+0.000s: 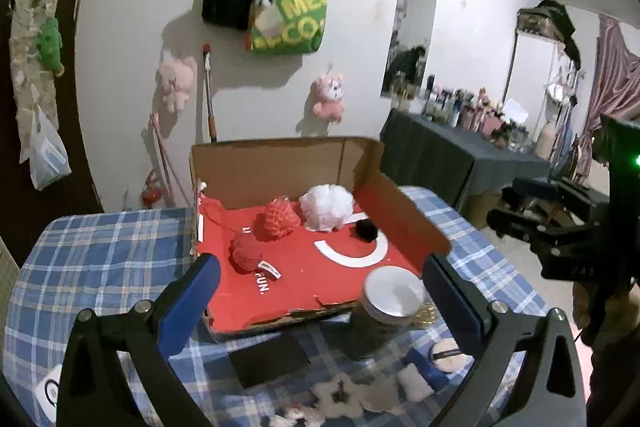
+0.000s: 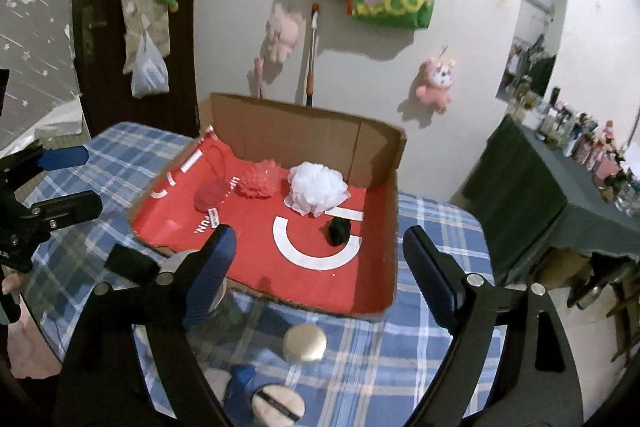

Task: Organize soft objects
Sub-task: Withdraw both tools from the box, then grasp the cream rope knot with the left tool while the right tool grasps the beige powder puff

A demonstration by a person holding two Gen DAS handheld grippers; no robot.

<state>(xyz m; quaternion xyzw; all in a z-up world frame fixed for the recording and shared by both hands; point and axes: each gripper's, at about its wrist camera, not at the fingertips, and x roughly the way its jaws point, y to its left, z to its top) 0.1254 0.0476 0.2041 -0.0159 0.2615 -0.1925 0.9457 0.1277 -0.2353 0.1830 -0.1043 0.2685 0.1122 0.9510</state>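
An open cardboard box (image 1: 280, 155) (image 2: 304, 123) lined with red sheet stands on the plaid table. In it lie a white mesh pouf (image 1: 326, 207) (image 2: 318, 189), a red mesh pouf (image 1: 280, 219) (image 2: 258, 181), a red knitted ball (image 1: 246, 253) (image 2: 210, 197) and a small black soft lump (image 1: 366, 230) (image 2: 339, 231). My left gripper (image 1: 320, 291) hovers open above the box's near edge, holding nothing. My right gripper (image 2: 320, 271) is open too, over the near right part of the box, with nothing between its fingers. Each gripper shows at the edge of the other's view.
In front of the box stand a glass jar with a silver lid (image 1: 392, 295), a black card (image 1: 268, 359), a round beige puff (image 2: 305, 342), a banded powder puff (image 2: 276, 403) (image 1: 444, 353) and white fluffy pieces (image 1: 340, 395). A dark side table with bottles (image 2: 560, 167) is at the right.
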